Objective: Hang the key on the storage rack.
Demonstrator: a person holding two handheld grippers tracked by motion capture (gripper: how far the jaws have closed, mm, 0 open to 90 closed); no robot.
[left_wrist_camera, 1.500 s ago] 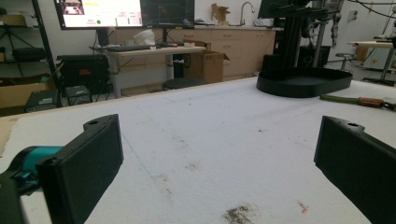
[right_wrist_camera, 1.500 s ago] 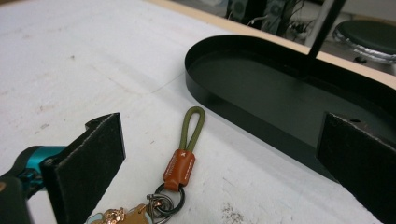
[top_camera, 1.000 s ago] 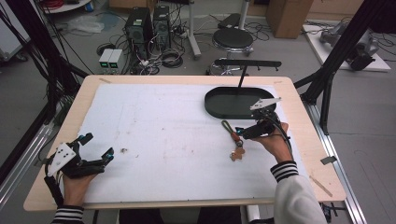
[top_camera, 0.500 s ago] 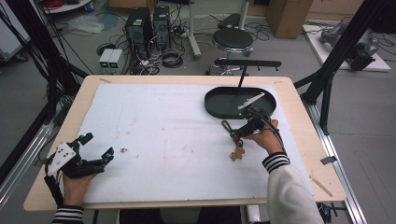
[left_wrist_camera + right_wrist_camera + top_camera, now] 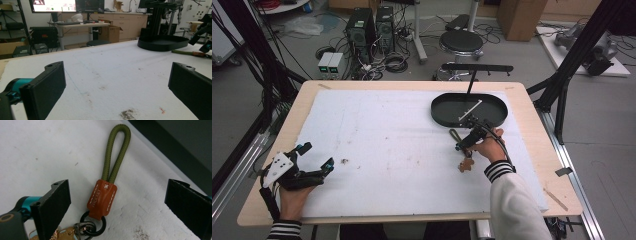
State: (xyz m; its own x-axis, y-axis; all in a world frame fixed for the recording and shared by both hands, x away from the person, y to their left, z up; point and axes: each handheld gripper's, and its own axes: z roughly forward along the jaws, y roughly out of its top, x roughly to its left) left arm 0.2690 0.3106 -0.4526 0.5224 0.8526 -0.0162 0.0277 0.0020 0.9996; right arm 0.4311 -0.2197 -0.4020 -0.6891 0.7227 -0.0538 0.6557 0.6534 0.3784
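Two grippers were out over the white sheet (image 5: 387,135). The right gripper (image 5: 467,141) hovered just beside the black oval tray (image 5: 442,107), jaws spread wide and holding nothing, straddling a keychain (image 5: 102,197) that lay flat on the sheet between them. Its olive cord loop (image 5: 116,152) pointed toward the tray, the tan leather tab (image 5: 102,197) sat mid-gap, and a dark ring (image 5: 93,226) with brass keys (image 5: 63,233) trailed back. The left gripper (image 5: 314,161) rested near the table's left front corner, also wide open and empty.
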